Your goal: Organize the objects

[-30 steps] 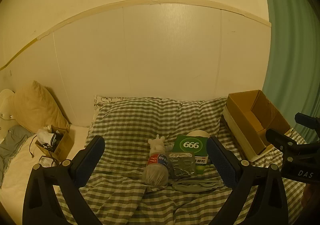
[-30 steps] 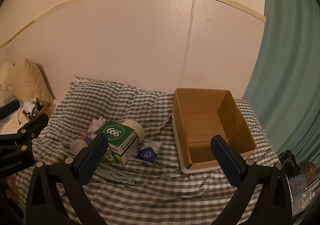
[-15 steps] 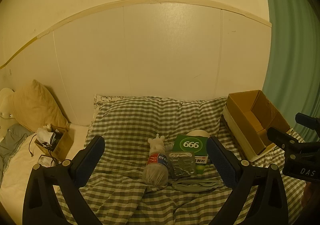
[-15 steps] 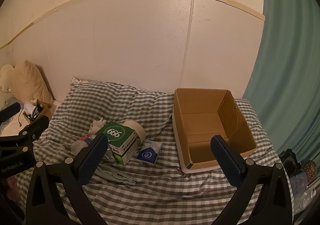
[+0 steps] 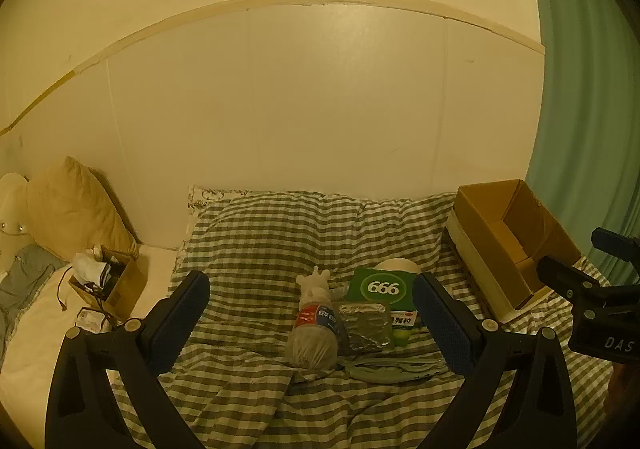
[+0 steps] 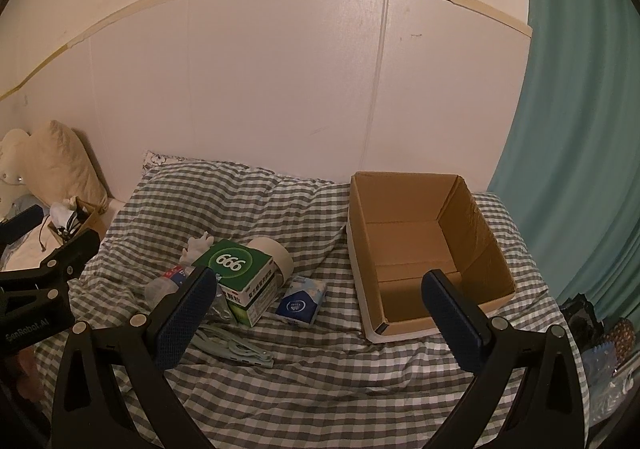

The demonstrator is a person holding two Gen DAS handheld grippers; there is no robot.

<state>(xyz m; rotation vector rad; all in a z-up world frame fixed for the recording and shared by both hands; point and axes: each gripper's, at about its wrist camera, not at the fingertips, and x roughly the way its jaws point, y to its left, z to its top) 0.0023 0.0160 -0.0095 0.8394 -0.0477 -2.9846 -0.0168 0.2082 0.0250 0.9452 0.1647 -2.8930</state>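
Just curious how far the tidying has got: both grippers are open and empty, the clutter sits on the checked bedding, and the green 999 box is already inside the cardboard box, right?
Not quite. The green 999 box is not in the cardboard box, which the right wrist view shows empty. It lies on the checked bedding beside it, among the clutter. Both the left gripper and the right gripper are open and empty.

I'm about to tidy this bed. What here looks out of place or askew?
The plastic bottle lies on its side among loose items on the checked blanket, beside a green box, while the cardboard box sits empty.
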